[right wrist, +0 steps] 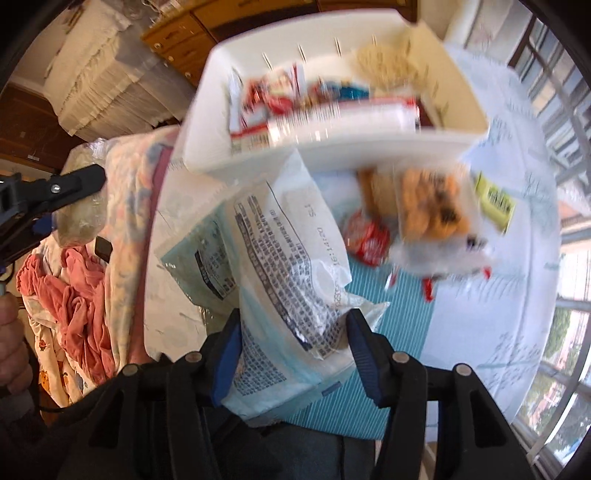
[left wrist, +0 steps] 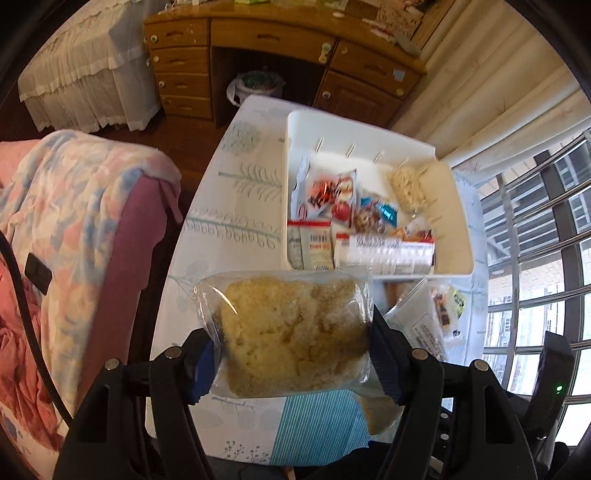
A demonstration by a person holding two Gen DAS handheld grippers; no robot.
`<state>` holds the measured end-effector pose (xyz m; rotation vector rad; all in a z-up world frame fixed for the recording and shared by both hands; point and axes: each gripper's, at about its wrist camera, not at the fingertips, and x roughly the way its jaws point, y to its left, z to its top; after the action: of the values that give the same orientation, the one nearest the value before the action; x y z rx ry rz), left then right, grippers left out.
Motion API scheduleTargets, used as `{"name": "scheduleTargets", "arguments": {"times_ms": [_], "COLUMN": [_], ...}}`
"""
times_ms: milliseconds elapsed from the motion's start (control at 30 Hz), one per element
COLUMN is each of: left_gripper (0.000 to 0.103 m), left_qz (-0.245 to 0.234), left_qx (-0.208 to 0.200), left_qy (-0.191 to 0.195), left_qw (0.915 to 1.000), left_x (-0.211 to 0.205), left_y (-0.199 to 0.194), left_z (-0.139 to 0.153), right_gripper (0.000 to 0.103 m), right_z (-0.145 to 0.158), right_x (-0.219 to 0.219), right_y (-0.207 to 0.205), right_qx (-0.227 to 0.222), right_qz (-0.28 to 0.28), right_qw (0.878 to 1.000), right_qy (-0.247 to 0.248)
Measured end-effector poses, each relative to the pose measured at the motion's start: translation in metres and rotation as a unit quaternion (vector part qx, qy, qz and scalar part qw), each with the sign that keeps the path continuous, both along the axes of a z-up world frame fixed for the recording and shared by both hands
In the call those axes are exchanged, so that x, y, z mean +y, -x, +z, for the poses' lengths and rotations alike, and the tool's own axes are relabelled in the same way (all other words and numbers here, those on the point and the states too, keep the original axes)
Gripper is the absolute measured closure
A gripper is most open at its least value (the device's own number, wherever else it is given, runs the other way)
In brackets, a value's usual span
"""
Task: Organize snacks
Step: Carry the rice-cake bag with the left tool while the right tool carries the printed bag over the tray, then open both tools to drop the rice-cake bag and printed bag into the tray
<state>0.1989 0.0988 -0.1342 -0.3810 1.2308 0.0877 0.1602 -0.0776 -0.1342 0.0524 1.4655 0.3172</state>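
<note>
Both grippers carry snacks above the table [left wrist: 207, 206]: left gripper [left wrist: 291, 354] clamps a cake pack [left wrist: 291, 332], right gripper [right wrist: 291, 354] pinches a pouch [right wrist: 280, 251] by one crumpled end, so it may slip before the bin [left wrist: 369, 129].

Snacks [left wrist: 354, 218] in bin [left wrist: 458, 221]; bin on table [left wrist: 229, 192]

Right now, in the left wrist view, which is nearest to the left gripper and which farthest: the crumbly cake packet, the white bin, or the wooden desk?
1. Crumbly cake packet, clamped in the left gripper.
2. White bin, mid-table, beyond.
3. Wooden desk, at the top, across the floor.
</note>
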Motion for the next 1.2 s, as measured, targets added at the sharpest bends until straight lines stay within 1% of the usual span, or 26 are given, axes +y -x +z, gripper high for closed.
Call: {"name": "scheduleTargets", "arguments": {"times_ms": [133,333,567,667,767,900,967,1000,1100,1167,1200], "left_gripper": [0.034,0.034,0.034,0.034,0.034,0.033,0.033,0.033,0.028,0.02,0.02], "left_qz": [-0.003,-0.008,-0.015,-0.015,-0.012,-0.012,-0.011,-0.012,-0.012,-0.015,-0.017], "left_qx": [-0.028,-0.069,-0.113,-0.131,-0.147,-0.158,-0.163,-0.162,-0.146,-0.136,-0.137], "left_qy": [0.007,0.014,0.024,0.033,0.033,0.017,0.017,0.019,0.015,0.012,0.014], "left_qw": [0.9996,0.9975,0.9932,0.9907,0.9886,0.9872,0.9864,0.9865,0.9891,0.9905,0.9903], "left_x": [0.0,-0.003,-0.01,-0.011,-0.013,-0.017,-0.018,-0.018,-0.021,-0.023,-0.023], "left_y": [-0.007,-0.015,-0.034,-0.042,-0.052,-0.063,-0.067,-0.068,-0.077,-0.082,-0.083], "left_z": [0.009,0.016,0.014,0.009,0.003,-0.003,-0.007,-0.009,-0.017,-0.022,-0.023], "right_gripper": [0.048,0.049,0.05,0.05,0.05,0.05,0.05,0.05,0.045,0.044,0.044], "right_z": [0.021,0.042,0.041,0.041,0.037,0.03,0.024,0.022,0.021,0.019,0.019], "right_x": [-0.001,-0.007,-0.009,-0.009,-0.008,-0.01,-0.011,-0.011,-0.011,-0.013,-0.013], "right_y": [-0.016,-0.048,-0.085,-0.096,-0.105,-0.116,-0.121,-0.123,-0.126,-0.13,-0.13], "right_qx": [-0.03,-0.059,-0.076,-0.1,-0.128,-0.149,-0.157,-0.17,-0.201,-0.207,-0.209], "right_qz": [0.007,0.004,0.007,0.013,0.025,0.028,0.028,0.028,0.016,0.006,0.004], "right_qw": [0.999,0.998,0.996,0.994,0.99,0.988,0.986,0.984,0.977,0.976,0.976], "right_qy": [0.011,0.012,0.045,0.047,0.044,0.041,0.044,0.048,0.07,0.073,0.068]}}
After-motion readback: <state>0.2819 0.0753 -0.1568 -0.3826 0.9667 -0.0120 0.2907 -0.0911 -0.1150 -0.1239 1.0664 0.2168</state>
